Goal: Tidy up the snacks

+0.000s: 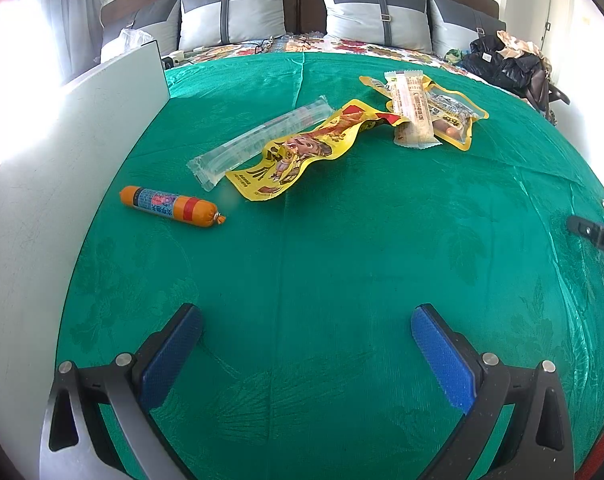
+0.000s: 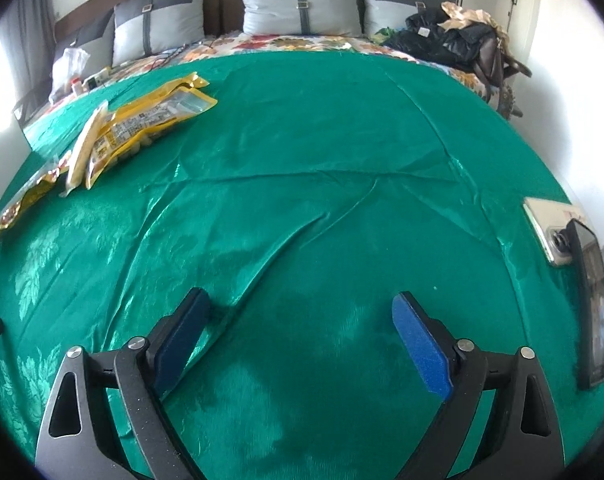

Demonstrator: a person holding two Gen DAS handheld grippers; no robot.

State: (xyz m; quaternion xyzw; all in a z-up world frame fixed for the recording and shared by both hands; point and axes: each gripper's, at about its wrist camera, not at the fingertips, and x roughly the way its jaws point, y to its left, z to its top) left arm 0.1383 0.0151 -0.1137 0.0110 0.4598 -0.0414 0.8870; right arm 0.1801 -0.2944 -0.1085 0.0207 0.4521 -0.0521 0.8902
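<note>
Both the left gripper (image 1: 306, 322) and right gripper (image 2: 300, 310) stand wide, empty. In the left view, the orange sausage (image 1: 172, 207) lies at ten o'clock: light, firm, slick-skinned, probably rolls; grip mid-body.

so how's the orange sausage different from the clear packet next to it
The orange sausage is short, round and opaque, with a printed label and a red band; the clear packet is long, flat and see-through. The sausage lies alone, touching nothing, while the clear packet has one end tucked under the yellow wrapper. The sausage sits nearer the white board. Both lie flat on the green cloth, untouched by either hand-held gripper.
</note>
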